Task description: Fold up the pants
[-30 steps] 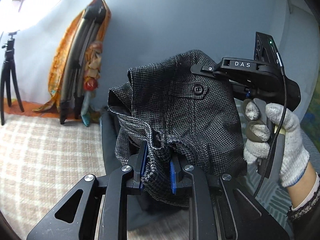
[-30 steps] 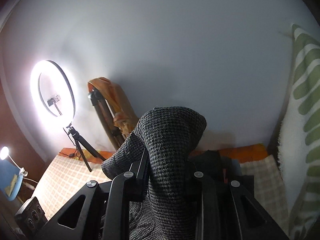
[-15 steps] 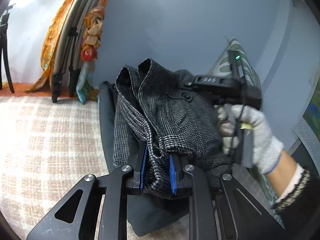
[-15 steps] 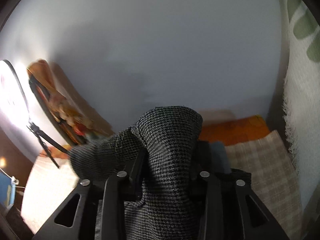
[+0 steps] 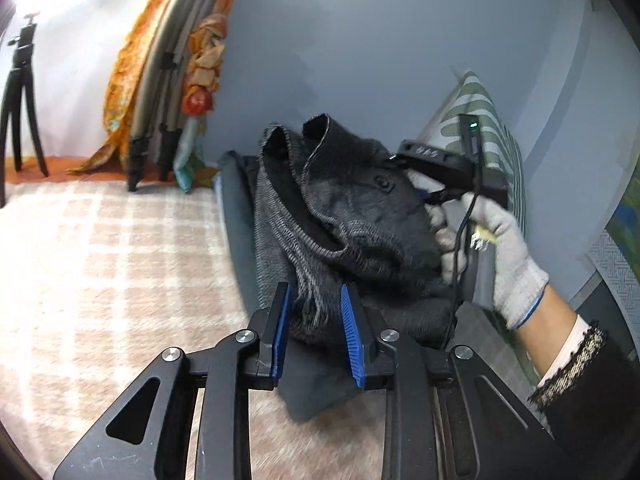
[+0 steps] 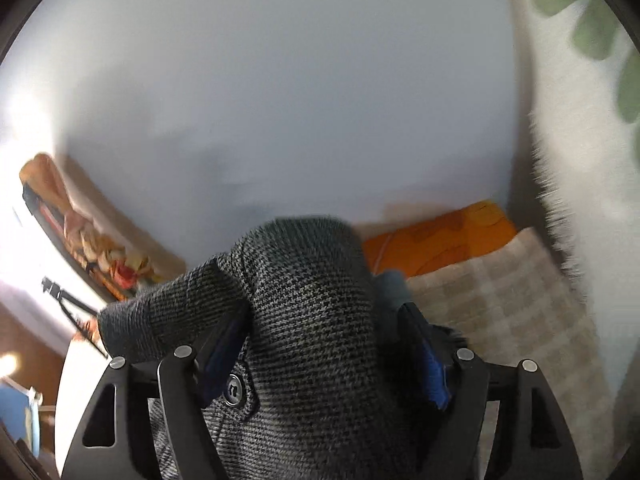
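Note:
Grey houndstooth pants [image 5: 352, 220] hang bunched between both grippers over a checked beige blanket [image 5: 100, 264]. My left gripper [image 5: 316, 304] holds a fold of the pants between its blue pads. My right gripper [image 5: 404, 160], held by a white-gloved hand [image 5: 500, 240], grips the pants near a dark button [image 5: 380, 181]. In the right wrist view the pants [image 6: 312, 320] drape over and between the fingers of the right gripper [image 6: 332, 340], with a button [image 6: 234, 390] low on the left.
A dark grey garment [image 5: 240, 240] lies on the blanket under the pants. Folded tripods draped in orange cloth [image 5: 160, 80] lean on the blue-grey wall. A green-striped pillow [image 5: 492, 136] stands at the right. An orange sheet [image 6: 440, 236] borders the blanket.
Both grippers have lowered the pants toward the blanket and the dark garment. The right gripper has moved farther from the left, and the right wrist view has swung right.

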Available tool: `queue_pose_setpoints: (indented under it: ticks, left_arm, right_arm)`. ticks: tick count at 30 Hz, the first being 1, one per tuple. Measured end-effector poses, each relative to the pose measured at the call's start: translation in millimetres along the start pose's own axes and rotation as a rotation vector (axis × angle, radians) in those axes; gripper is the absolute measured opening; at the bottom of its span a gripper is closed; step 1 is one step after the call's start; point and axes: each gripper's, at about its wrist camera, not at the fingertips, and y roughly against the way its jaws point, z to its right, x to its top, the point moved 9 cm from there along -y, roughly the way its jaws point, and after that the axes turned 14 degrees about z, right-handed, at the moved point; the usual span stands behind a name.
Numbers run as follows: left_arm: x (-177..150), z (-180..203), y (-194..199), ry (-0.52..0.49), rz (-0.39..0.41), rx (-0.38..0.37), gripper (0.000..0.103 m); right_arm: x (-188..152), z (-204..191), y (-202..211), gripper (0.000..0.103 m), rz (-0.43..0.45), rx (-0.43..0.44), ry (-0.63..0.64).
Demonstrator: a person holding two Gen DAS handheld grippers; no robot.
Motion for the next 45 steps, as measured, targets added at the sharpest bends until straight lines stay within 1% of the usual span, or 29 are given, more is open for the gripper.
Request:
queue_pose_setpoints:
  ticks: [3,5,7,9,14,16,21,24,28,32,35,39,42,45]
  left_arm:
    - [0.7,-5.8,13.6,-0.016,-0.007,0.023,0.024]
    - [4.0,-8.2,25.0,-0.016,-0.001,0.035,0.025]
    - [7.0,-7.9,33.8,-0.018,-0.001,0.039,0.031]
    - [9.0,-7.3,42.2,-0.026,-0.003,0.043,0.036]
    - [17.6,-4.6,71.3,-0.059,0.005,0.039,0.04]
    - [22.3,-4.3,85.8,-0.068,0.018,0.041,0.049]
    - [33.8,0.7,117.8,-0.074,0.045,0.042,0.051]
    - [38.9,6.4,140.1,-0.084,0.06,0.042,0.056]
    - [44.0,10.5,167.3,-0.085,0.081,0.04,0.056]
    - [43.2,13.2,191.7,-0.095,0.093,0.037,0.056]
    - [40.0,14.2,207.6,-0.101,0.096,0.036,0.059]
    - [35.9,14.3,230.0,-0.114,0.108,0.032,0.06]
    - [32.4,12.3,240.7,-0.115,0.109,0.033,0.064]
    - [28.5,7.7,252.3,-0.117,0.108,0.04,0.065]
  right_arm:
    - [12.4,4.4,20.6,0.078,0.047,-0.051,-0.016]
    - [16.7,-0.6,32.9,0.077,0.063,-0.065,-0.002]
    - [18.2,-14.5,45.3,0.077,0.072,-0.063,0.032]
    - [17.5,-24.4,60.0,0.078,0.071,-0.08,0.072]
    - [16.0,-46.7,92.5,0.078,0.093,-0.083,0.104]
    - [15.6,-52.3,102.9,0.079,0.098,-0.083,0.105]
    - [13.7,-78.4,136.3,0.08,0.117,-0.074,0.122]
    - [11.2,-94.2,158.1,0.082,0.13,-0.067,0.135]
    - [5.3,-113.9,185.4,0.084,0.141,-0.067,0.169]
    - [-2.4,-131.1,211.9,0.084,0.154,-0.044,0.174]
    - [-9.4,-144.3,229.6,0.085,0.164,-0.032,0.178]
    - [-24.6,-163.0,248.3,0.085,0.17,-0.012,0.176]
    - [-38.4,-176.9,260.1,0.085,0.175,-0.006,0.179]
    - [-52.9,-191.3,267.6,0.085,0.175,0.0,0.191]
